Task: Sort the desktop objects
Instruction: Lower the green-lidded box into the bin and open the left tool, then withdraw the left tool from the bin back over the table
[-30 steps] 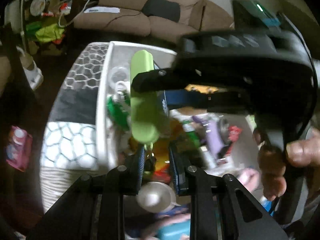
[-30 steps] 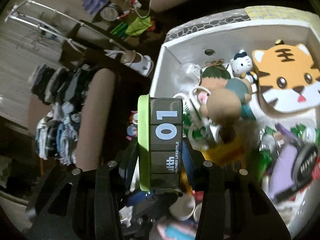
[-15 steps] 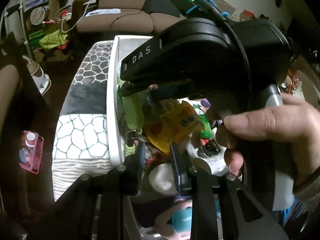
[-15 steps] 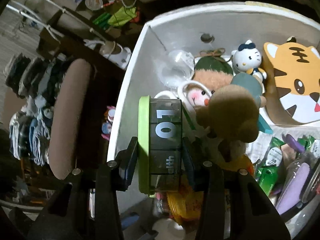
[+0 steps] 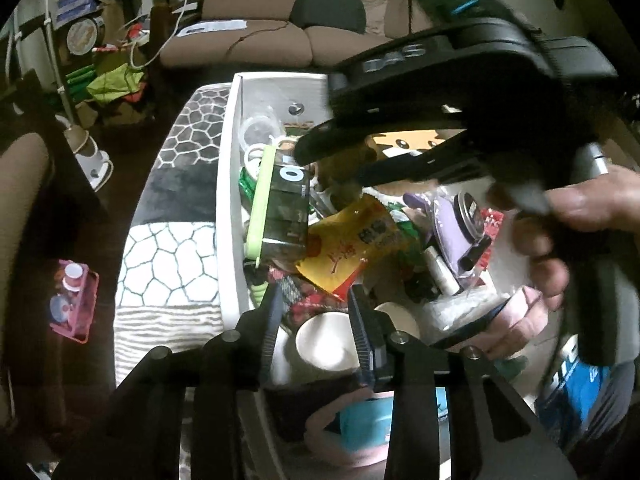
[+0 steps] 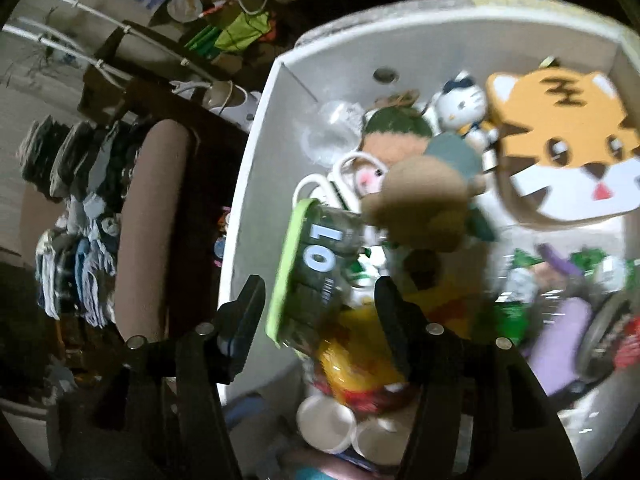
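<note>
- Two sets of fingers hang over a crowded white bin [image 5: 228,184]: the right gripper [image 6: 320,312] has its fingers spread wide apart, gripping nothing, and the left gripper [image 5: 316,320] has its fingers parted and bare as well.
- Ahead of the right fingers, between them but free of both, lies the green-lidded box [image 6: 308,276] marked "01" (tilted, its lid toward the bin's left wall); the left wrist view shows it [image 5: 276,208] beyond the left fingertips, resting on the clutter inside the bin.
- Just right of the box, a yellow snack pouch [image 5: 352,244] lies ahead of the left fingers, and a white cup [image 5: 328,344] sits between them, lower down.
- Beyond the right fingertips sit a brown plush toy [image 6: 420,200] touching the box's far corner, a small white cat figure [image 6: 464,104] and an orange tiger face [image 6: 560,144] further right.
</note>
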A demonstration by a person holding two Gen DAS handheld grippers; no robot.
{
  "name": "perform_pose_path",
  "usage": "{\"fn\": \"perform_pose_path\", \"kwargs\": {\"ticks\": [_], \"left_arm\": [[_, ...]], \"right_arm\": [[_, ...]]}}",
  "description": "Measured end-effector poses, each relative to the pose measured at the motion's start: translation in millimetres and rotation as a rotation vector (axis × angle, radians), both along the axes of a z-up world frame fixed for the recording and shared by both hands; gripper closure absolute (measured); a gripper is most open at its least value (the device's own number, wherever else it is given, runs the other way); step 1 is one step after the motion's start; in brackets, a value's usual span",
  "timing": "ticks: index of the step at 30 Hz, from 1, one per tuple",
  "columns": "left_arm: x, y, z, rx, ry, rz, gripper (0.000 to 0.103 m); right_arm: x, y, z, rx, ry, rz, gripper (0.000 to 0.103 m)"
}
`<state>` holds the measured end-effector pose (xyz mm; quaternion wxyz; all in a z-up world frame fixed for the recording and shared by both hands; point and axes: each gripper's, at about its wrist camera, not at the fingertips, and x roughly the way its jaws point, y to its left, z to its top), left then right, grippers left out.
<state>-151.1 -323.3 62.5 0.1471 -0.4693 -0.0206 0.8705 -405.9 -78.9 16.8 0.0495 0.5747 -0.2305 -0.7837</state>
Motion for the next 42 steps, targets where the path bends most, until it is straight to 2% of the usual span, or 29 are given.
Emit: {"fn": "perform_pose_path", "kwargs": {"ticks": [2, 3, 4, 5, 8, 9, 10, 15, 18, 21, 25, 33, 37, 42], "left_arm": [[4.7, 2.4, 3.3, -0.010, 0.008, 0.007, 0.059], [6.1, 3.1, 4.5, -0.022, 0.011, 0.013, 0.049], [7.9, 4.4, 5.9, -0.034, 0.012, 0.019, 0.044], [9.7, 5.5, 7.1, -0.033, 0.011, 0.021, 0.041], [16.8, 9.9, 13.1, -0.007, 0.012, 0.027, 0.018], [19.0, 11.6, 15.2, -0.001, 0.018, 0.030, 0.006], [22.1, 14.2, 18.2, -0.012, 0.027, 0.044, 0.002], [38.6, 26.0, 32.4, -0.007, 0.045, 0.054, 0.002], [56.0, 32.7, 45.7, 0.000, 0.082, 0.062, 0.000], [73.2, 38.7, 55.8, 0.023, 0.081, 0.076, 0.000], [96.0, 51.9, 69.6, -0.009, 0.097, 0.081, 0.000], [129.8, 82.8, 94.4, -0.022, 0.106, 0.077, 0.000], [141.7, 106.3, 106.6, -0.022, 0.114, 0.064, 0.000], [149.5, 147.6, 118.2, 0.009, 0.123, 0.020, 0.000]], "right_arm": [[9.8, 3.1, 10.9, 0.046, 0.025, 0.042, 0.045], [14.0, 3.5, 16.1, 0.067, 0.034, 0.060, 0.041], [18.2, 3.3, 19.4, 0.087, 0.039, 0.075, 0.034], [22.9, 3.0, 22.6, 0.109, 0.044, 0.089, 0.031], [40.4, 5.3, 26.8, 0.124, 0.032, 0.126, 0.029], [44.9, 4.8, 27.9, 0.123, 0.028, 0.136, 0.029], [51.2, 5.1, 29.4, 0.127, 0.027, 0.146, 0.028], [82.6, 9.2, 46.3, 0.151, 0.056, 0.164, 0.009], [105.4, 16.9, 57.3, 0.100, 0.062, 0.168, 0.000], [123.6, 19.8, 65.5, 0.142, 0.070, 0.182, 0.000], [152.2, 33.4, 78.2, 0.167, 0.094, 0.168, 0.000], [222.5, 69.8, 112.6, 0.235, 0.159, 0.158, 0.000], [261.5, 93.5, 129.0, 0.253, 0.182, 0.144, 0.000], [312.3, 143.5, 152.5, 0.255, 0.218, 0.126, 0.000]]}}
